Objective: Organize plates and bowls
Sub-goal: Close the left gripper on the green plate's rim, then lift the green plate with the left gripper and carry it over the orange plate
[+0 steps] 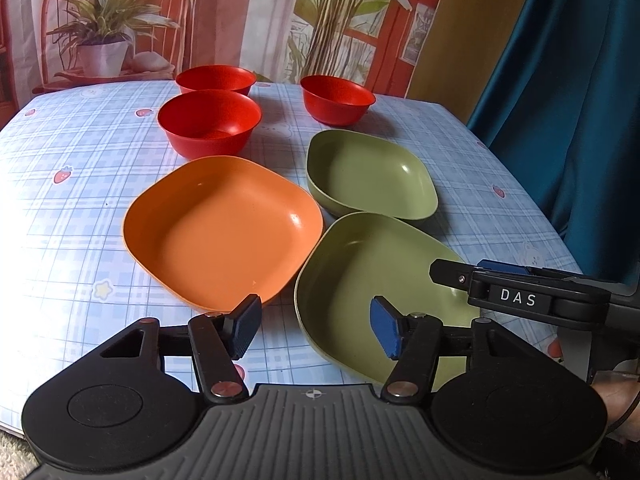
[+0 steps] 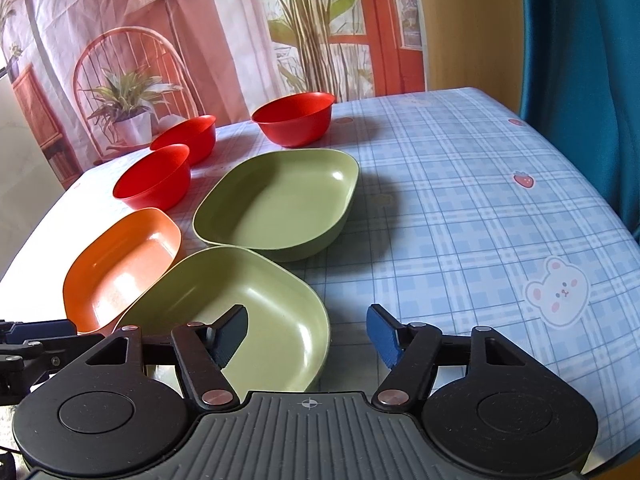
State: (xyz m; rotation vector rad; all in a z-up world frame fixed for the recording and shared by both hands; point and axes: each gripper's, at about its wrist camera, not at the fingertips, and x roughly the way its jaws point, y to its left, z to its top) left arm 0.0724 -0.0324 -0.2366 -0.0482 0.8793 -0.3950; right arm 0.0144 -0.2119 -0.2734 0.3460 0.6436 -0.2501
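Both wide, empty: left claw (image 1: 316, 330) beside near green plate's (image 1: 360, 280) rim, right claw (image 2: 308, 332) over it.

One readable word here: "DAS", white capital letters on a small black label (image 1: 518, 298). It sits on the right gripper (image 1: 480, 270), which reaches into the left wrist view from about 3 o'clock, over the near green plate (image 1: 360, 280). The letters run left to right, tilted slightly. In the right wrist view nothing can be read. The tablecloth (image 2: 480, 200) carries only pictures there, a bear face (image 2: 557, 291) at 4 o'clock and a strawberry (image 2: 523, 179) at 2 o'clock, no lettering.
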